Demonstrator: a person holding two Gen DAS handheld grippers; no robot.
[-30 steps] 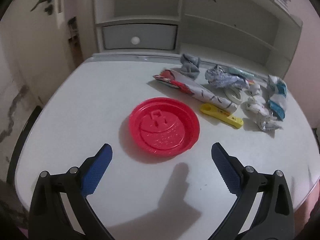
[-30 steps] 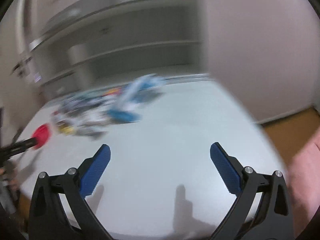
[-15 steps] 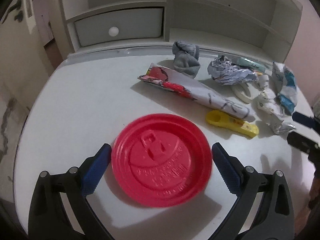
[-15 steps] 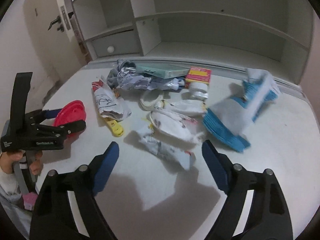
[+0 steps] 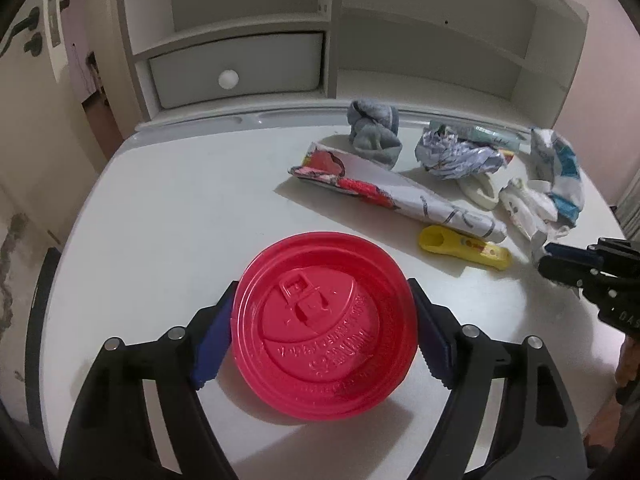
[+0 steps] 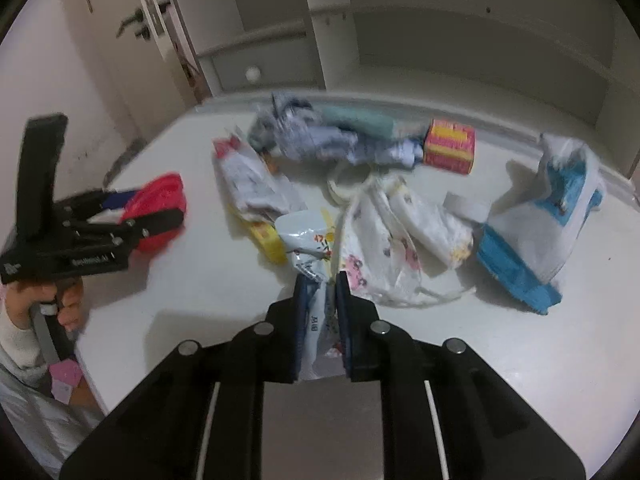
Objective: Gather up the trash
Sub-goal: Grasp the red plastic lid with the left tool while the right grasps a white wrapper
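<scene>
Both hands working at once; pick-up stage of the trash collection, nothing lifted clear yet as far as I can judge.

Left tongs (image 5: 322, 322): jaws have just been closing around the red plastic lid (image 5: 324, 322), which lies flat on the white bench (image 5: 168, 216), near side. Blue pads sit against the lid's rim on either side; looks like contact, so I read it as a grip across the full width of the lid. From the right wrist view the same lid shows red between those jaws, though blurred.

Right tongs (image 6: 320, 292): narrow, jaws have just been closing, now pinched on a crumpled white wrapper (image 6: 310, 248) at the near edge of the litter pile. Foil-like sheet runs up between the pads.

Remaining trash is well spread over the far right of the bench: rolled printed paper (image 5: 396, 194), yellow plastic piece (image 5: 464, 246), blue-and-white bag (image 6: 540, 224), red-and-yellow box (image 6: 450, 146), crumpled paper ball (image 5: 456, 154).

No bin or bag for collection in either view.

Next move, my judgement: lift both pieces off the bench and carry them to wherever the trash goes. Lid held only by its thin rim could tip or pop out. Wrapper is limp and may drag neighbours along.
</scene>
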